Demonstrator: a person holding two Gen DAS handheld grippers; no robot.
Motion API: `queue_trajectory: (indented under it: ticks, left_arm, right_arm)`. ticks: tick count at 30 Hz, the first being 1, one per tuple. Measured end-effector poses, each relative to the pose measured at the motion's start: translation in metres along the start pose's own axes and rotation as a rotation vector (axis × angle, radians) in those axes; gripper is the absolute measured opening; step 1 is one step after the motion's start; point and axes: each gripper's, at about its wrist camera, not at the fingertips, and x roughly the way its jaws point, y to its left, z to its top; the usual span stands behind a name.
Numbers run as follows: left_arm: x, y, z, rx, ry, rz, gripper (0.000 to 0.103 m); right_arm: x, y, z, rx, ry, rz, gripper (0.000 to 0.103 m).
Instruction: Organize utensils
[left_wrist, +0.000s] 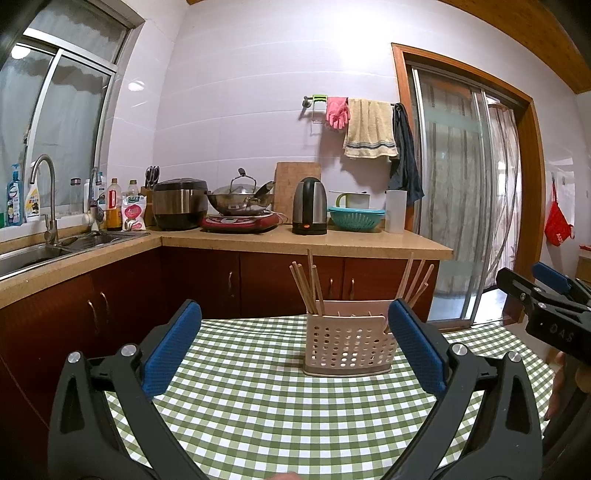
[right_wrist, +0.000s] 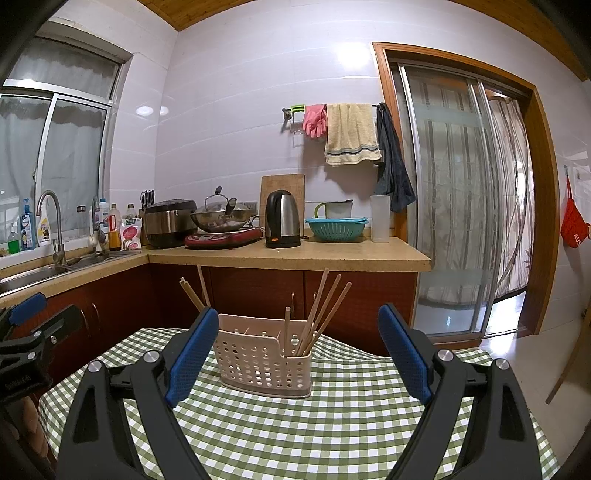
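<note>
A beige perforated utensil holder (left_wrist: 347, 345) stands on the green checked table (left_wrist: 258, 406). It also shows in the right wrist view (right_wrist: 260, 360). Wooden chopsticks (left_wrist: 308, 288) lean out of its left end and more chopsticks (left_wrist: 415, 280) out of its right end; the right wrist view shows them too (right_wrist: 325, 314). My left gripper (left_wrist: 293, 345) is open and empty, held above the table short of the holder. My right gripper (right_wrist: 295, 350) is open and empty, also short of the holder. Each gripper shows at the edge of the other's view.
Behind the table runs a kitchen counter (left_wrist: 306, 242) with a rice cooker (left_wrist: 180, 203), wok (left_wrist: 240, 201), kettle (left_wrist: 309, 210), teal colander (left_wrist: 355, 218) and sink (left_wrist: 33, 254). A glass sliding door (left_wrist: 465, 192) is at the right.
</note>
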Motion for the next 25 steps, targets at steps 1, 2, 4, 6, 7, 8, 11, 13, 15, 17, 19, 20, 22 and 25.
queue_trajectory:
  ticks: [1, 2, 4, 6, 7, 8, 11, 13, 15, 17, 19, 20, 22, 25]
  left_arm:
    - [0.002, 0.000, 0.000, -0.001, 0.007, 0.003, 0.099]
    - [0.003, 0.000, -0.001, -0.003, 0.014, 0.007, 0.099]
    - [0.008, 0.001, -0.002, -0.014, 0.032, 0.021, 0.099]
    - [0.012, 0.003, -0.004, -0.030, 0.040, 0.024, 0.099]
    - [0.013, 0.003, -0.005, -0.030, 0.044, 0.019, 0.099]
    - [0.015, 0.004, -0.006, -0.027, 0.047, 0.012, 0.099]
    - [0.019, 0.002, -0.012, -0.015, 0.060, -0.007, 0.099]
    - [0.023, 0.000, -0.016, -0.005, 0.084, 0.004, 0.099]
    - [0.029, 0.000, -0.020, 0.008, 0.103, -0.001, 0.099]
    - [0.035, 0.000, -0.025, 0.021, 0.117, 0.008, 0.099]
    - [0.046, 0.002, -0.033, 0.022, 0.155, 0.007, 0.099]
    - [0.052, 0.004, -0.037, 0.020, 0.176, 0.005, 0.099]
    - [0.067, 0.008, -0.048, 0.016, 0.227, 0.015, 0.099]
    - [0.097, 0.019, -0.071, 0.000, 0.323, 0.041, 0.099]
  right_arm:
    - [0.000, 0.000, 0.000, 0.000, 0.000, 0.001, 0.085]
    - [0.000, 0.000, 0.000, 0.000, 0.001, 0.001, 0.085]
    - [0.000, 0.001, -0.001, -0.001, 0.006, 0.001, 0.085]
    - [0.000, 0.000, -0.002, -0.001, 0.013, 0.002, 0.085]
    - [0.001, 0.001, -0.004, -0.002, 0.016, 0.001, 0.085]
    - [0.001, 0.000, -0.004, -0.002, 0.019, 0.001, 0.085]
    - [0.005, -0.002, -0.007, 0.000, 0.031, 0.001, 0.085]
    - [0.008, -0.003, -0.009, 0.000, 0.037, 0.000, 0.085]
    - [0.011, -0.007, -0.012, -0.002, 0.046, -0.004, 0.085]
    - [0.014, -0.010, -0.016, 0.002, 0.061, -0.007, 0.085]
    - [0.020, -0.016, -0.022, 0.007, 0.082, -0.011, 0.085]
    - [0.023, -0.018, -0.025, 0.008, 0.092, -0.013, 0.085]
    - [0.032, -0.026, -0.034, 0.013, 0.122, -0.021, 0.085]
    - [0.046, -0.033, -0.049, 0.017, 0.173, -0.034, 0.085]
